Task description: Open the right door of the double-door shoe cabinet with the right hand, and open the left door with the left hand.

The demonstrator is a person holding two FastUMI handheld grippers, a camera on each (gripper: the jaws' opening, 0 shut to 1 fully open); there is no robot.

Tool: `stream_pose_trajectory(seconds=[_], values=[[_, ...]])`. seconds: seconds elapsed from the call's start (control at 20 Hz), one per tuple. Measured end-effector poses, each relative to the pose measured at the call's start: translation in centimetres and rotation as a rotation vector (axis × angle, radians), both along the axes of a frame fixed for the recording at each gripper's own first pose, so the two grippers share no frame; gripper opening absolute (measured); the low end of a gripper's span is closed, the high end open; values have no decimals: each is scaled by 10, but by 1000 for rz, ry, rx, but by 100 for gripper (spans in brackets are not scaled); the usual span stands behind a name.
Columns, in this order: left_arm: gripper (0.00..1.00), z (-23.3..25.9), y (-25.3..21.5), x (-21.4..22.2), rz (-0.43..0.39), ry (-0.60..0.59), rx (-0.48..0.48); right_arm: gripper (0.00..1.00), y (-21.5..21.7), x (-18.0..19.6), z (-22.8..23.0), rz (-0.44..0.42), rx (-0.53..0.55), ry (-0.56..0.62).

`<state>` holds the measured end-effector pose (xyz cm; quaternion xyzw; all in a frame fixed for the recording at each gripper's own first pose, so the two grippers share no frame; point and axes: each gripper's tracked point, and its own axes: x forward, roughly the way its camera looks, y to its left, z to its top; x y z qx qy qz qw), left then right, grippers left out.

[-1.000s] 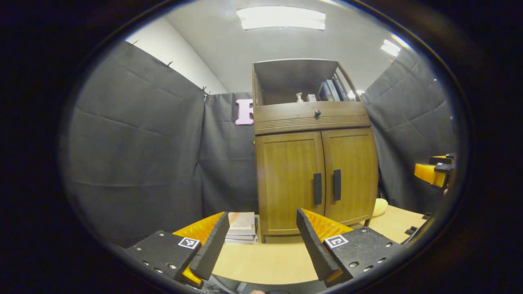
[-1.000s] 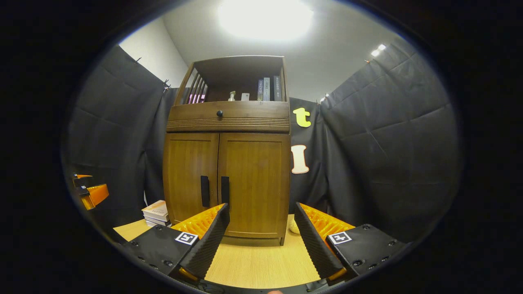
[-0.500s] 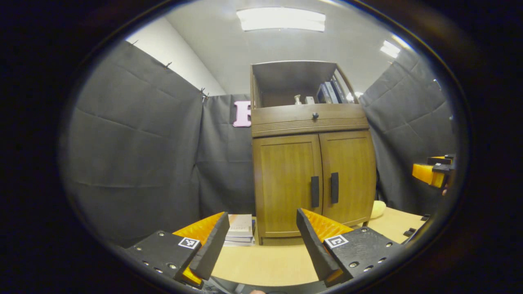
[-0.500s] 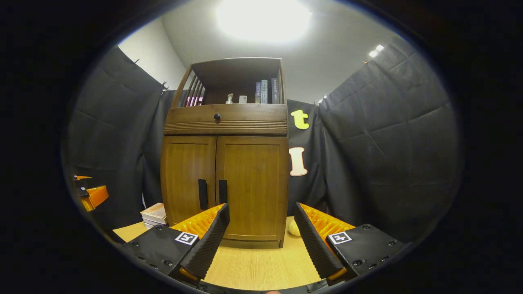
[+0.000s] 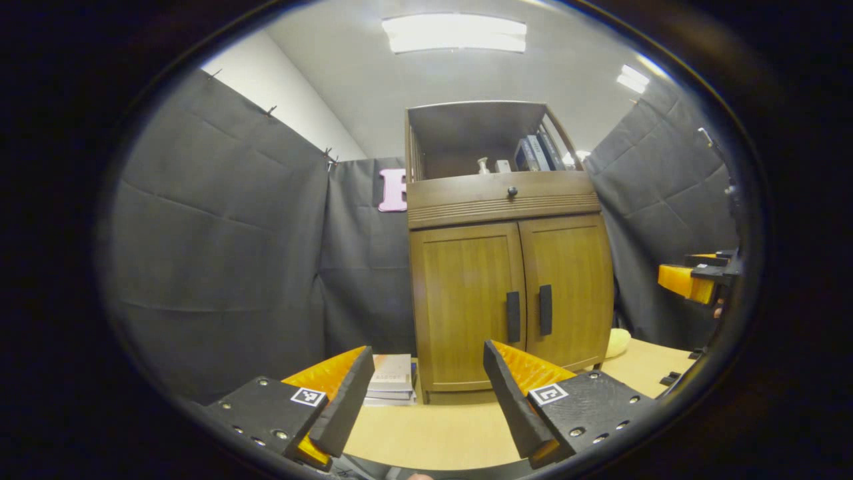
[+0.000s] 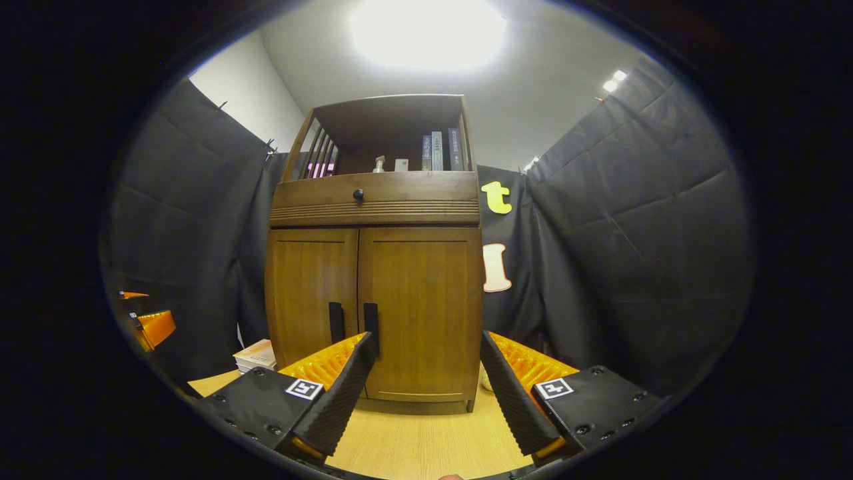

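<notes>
Both released tools, left tool (image 5: 426,393) and right tool (image 6: 426,390), face the closed shoe cabinet (image 6: 376,293) ahead.

1. Shoe cabinet (image 5: 506,267): brown wood, upright, stood at the far edge of the table (image 5: 426,433); a drawer with a round dark knob sat above the doors, an open shelf on top.
2. Left door (image 5: 463,307): recessed panel, shut, with a black vertical handle (image 5: 512,317) at its inner edge.
3. Right door (image 6: 420,313): matching panel, shut, flush with the left; its black handle (image 6: 370,323) was just beside the other.
</notes>
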<state>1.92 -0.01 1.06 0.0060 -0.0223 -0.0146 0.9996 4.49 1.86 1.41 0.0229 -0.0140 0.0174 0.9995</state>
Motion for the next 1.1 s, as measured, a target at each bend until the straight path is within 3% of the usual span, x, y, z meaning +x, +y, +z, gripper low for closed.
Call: stream_pose_trajectory(seconds=[0.45,1.1], values=[[96,3,8,21,34,1,-1,100,26,72,4,46,11,4],[96,3,28,61,115,1,31,96,73,173,-17,130,15,38]])
